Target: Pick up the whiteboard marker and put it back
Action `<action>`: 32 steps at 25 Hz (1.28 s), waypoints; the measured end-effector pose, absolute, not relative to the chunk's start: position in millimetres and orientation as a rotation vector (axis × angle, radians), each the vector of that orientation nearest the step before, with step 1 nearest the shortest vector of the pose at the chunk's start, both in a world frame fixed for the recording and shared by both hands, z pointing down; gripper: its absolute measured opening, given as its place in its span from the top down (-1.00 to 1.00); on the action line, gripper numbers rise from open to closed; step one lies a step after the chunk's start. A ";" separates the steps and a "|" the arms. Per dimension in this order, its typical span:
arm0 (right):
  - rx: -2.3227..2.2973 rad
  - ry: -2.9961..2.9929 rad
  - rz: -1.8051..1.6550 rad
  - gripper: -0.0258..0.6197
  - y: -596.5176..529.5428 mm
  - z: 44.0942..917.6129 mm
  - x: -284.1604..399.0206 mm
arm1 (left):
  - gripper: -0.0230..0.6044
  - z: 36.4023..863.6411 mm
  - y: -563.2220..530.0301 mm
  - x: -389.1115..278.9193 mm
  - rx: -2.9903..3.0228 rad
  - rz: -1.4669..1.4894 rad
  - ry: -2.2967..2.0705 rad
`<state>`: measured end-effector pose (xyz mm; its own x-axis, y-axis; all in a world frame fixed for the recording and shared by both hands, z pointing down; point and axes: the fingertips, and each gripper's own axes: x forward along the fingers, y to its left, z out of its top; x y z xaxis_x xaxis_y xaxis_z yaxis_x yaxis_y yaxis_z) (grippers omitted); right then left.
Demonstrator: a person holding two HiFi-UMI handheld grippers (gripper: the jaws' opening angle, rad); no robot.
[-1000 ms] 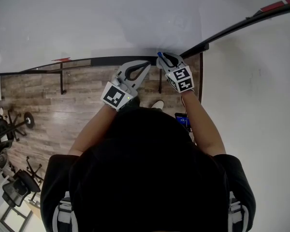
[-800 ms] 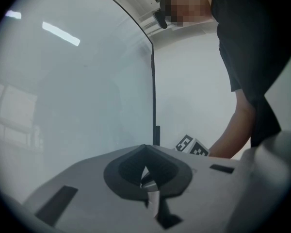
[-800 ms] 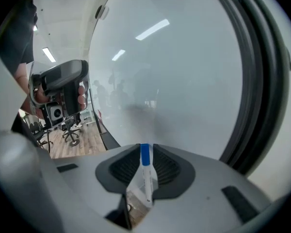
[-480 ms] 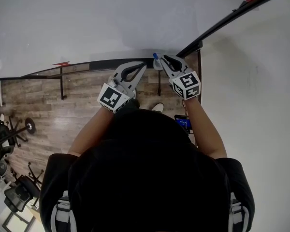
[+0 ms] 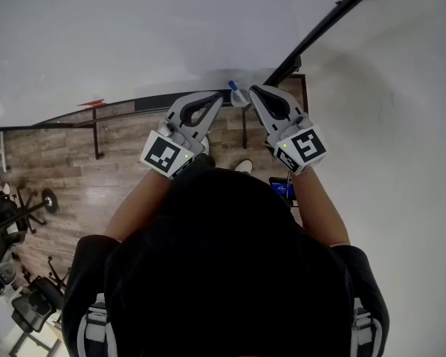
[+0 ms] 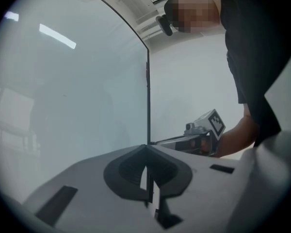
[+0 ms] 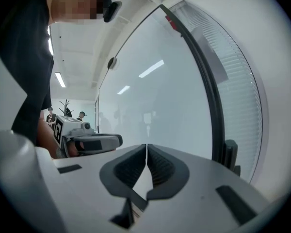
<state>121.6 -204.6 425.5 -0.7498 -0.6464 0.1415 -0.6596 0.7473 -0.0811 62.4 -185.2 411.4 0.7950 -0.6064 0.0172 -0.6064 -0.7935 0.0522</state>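
Note:
The whiteboard marker, white with a blue cap, rests at the right end of the black tray under the whiteboard. My right gripper hovers just right of it. Its jaws have just been closing, and in the right gripper view they meet with nothing between them. My left gripper is just left of the marker, shut and empty. Each gripper appears in the other's view: the right one and the left one.
The whiteboard's black frame edge runs diagonally to the upper right, with a white wall beyond it. Wooden floor lies below, with office chairs at the far left. A shoe and a blue object show near my body.
The right gripper has lifted away from the marker toward the camera and its jaws have closed empty. The marker stays at the tray's end. The left gripper rose slightly.

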 end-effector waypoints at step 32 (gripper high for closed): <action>1.154 -2.863 0.037 0.92 -153.7 375.8 126.2 | 0.92 378.0 -156.4 81.3 2.961 -0.036 -0.965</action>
